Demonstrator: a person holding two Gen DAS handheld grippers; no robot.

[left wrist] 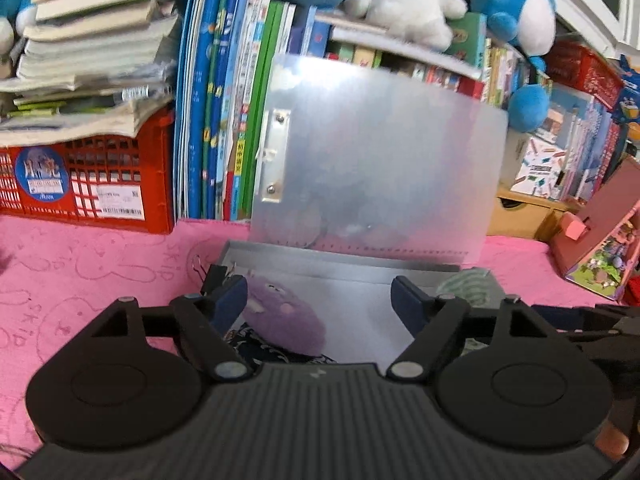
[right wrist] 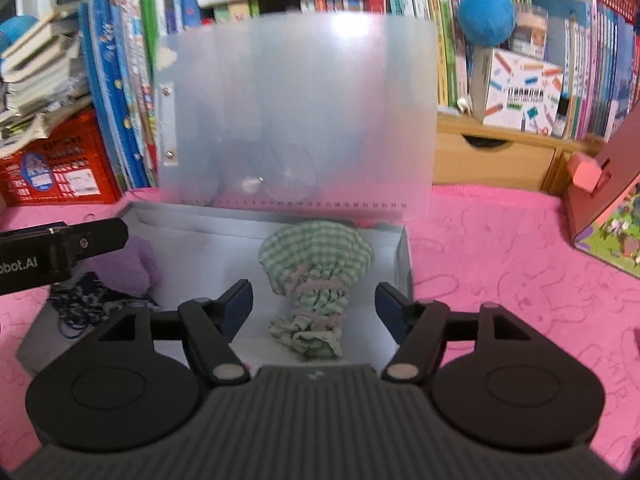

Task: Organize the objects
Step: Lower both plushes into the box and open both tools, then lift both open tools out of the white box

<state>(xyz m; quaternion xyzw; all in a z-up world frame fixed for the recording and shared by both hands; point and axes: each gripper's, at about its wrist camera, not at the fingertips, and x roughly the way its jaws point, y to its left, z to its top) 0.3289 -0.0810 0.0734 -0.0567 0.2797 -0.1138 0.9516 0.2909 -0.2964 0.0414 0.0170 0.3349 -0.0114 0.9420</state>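
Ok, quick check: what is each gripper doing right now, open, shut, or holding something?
Left gripper: open, holding nothing, above the purple plush in the box.
Right gripper: open, holding nothing, above the green checked cloth bundle.

Pink cloth (right wrist: 500, 248) with faint bunny outlines; grey box (right wrist: 403, 256) with frosted translucent lid (right wrist: 296, 112); green-white checked scrunchie (right wrist: 316, 264) with pink bands; purple plush (left wrist: 280, 312); red crate (left wrist: 80, 184); blue plush toys (left wrist: 516, 4).

Both wrist cameras look down and forward, close over the open box (left wrist: 256, 250) (right wrist: 404, 248); each faces the bookshelf beyond its raised lid.
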